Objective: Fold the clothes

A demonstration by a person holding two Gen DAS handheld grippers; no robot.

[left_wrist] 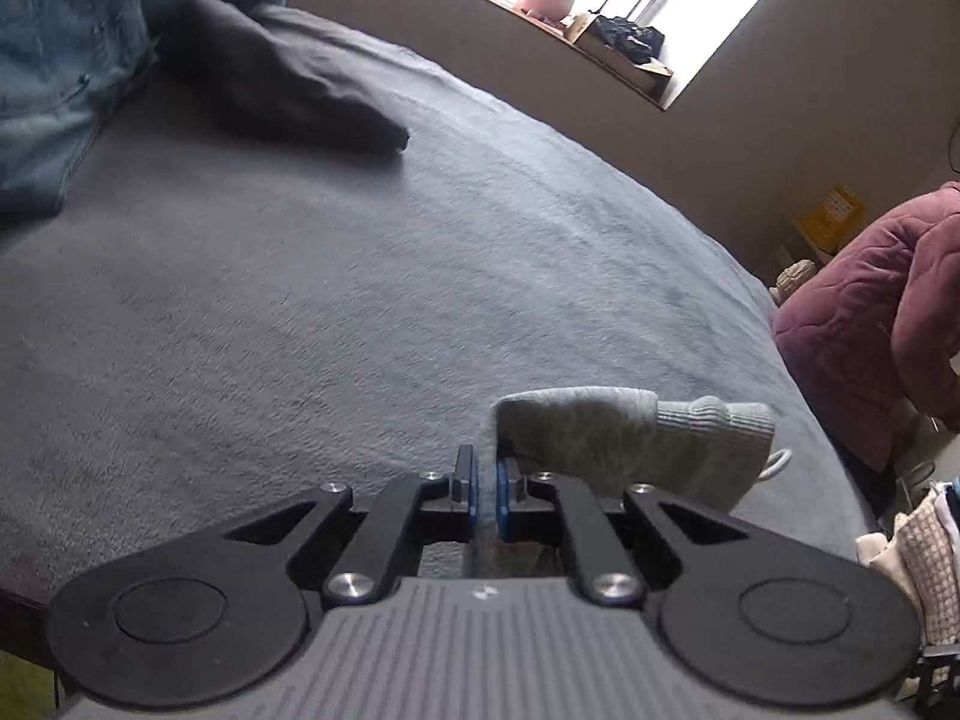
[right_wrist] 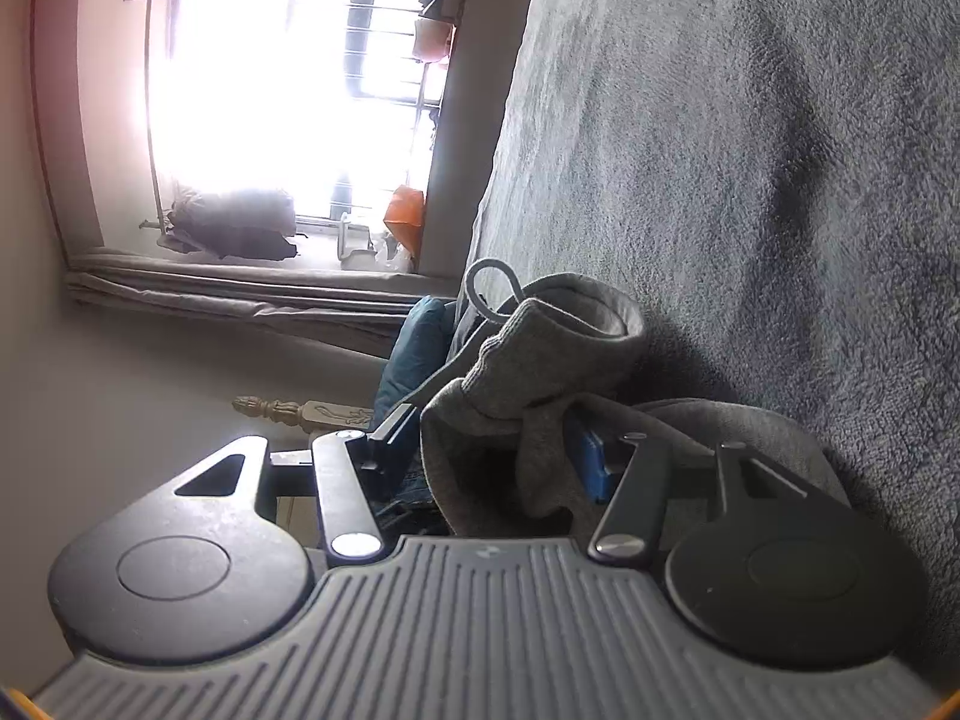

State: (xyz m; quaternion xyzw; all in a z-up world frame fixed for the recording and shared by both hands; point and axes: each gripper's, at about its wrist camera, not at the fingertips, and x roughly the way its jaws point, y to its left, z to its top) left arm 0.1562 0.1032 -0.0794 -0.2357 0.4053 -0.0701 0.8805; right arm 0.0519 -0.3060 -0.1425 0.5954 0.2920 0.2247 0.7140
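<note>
A light grey garment [left_wrist: 630, 438] with a ribbed cuff and a white drawstring hangs over the near edge of the grey bed [left_wrist: 360, 300]. My left gripper [left_wrist: 487, 483] is shut on a fold of it. In the right wrist view, which is rolled sideways, the same grey garment [right_wrist: 558, 336] is bunched and draped between my fingers. My right gripper [right_wrist: 492, 450] has its jaws well apart, with the cloth lying over the blue pad [right_wrist: 591, 465] of one finger. The bed cover [right_wrist: 750, 150] fills the right side of that view.
A folded dark garment [left_wrist: 288, 84] lies at the far side of the bed, beside blue denim clothes [left_wrist: 66, 60]. A maroon quilted jacket [left_wrist: 870, 312] and a pile of laundry [left_wrist: 912, 564] are off the bed's right edge. A window [right_wrist: 270, 90] and a teal cushion [right_wrist: 414, 348] lie beyond the bed.
</note>
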